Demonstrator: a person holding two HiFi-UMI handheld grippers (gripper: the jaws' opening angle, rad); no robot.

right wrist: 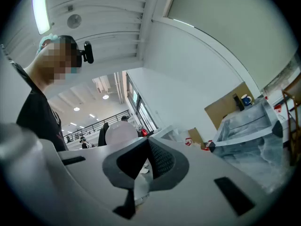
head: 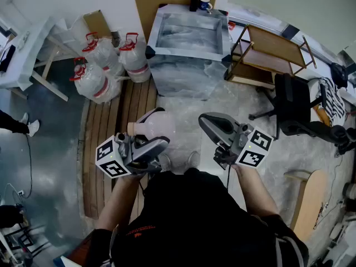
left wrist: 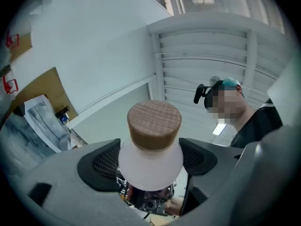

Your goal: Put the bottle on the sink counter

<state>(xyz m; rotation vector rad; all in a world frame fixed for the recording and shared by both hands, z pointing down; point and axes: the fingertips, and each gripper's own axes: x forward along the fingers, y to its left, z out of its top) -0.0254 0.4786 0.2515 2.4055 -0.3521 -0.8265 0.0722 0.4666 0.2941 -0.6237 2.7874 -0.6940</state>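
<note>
A pale, frosted bottle (head: 158, 124) with a brown cork-like cap (head: 132, 128) is held in front of the person's body, tilted with its cap to the left. My left gripper (head: 153, 144) is shut on it. In the left gripper view the bottle (left wrist: 150, 161) fills the gap between the wide-set pads, with the cap (left wrist: 154, 125) pointing away. My right gripper (head: 204, 120) hovers to the bottle's right with its jaws shut on nothing (right wrist: 146, 158). The steel sink (head: 190, 28) sits in a plastic-wrapped counter (head: 186, 71) ahead, well beyond both grippers.
Several large water jugs (head: 101, 65) stand left of the counter on wooden floor boards. A blue mug (head: 204, 3) rests behind the sink. A wooden shelf cart (head: 272, 54) and a black office chair (head: 295, 107) are to the right.
</note>
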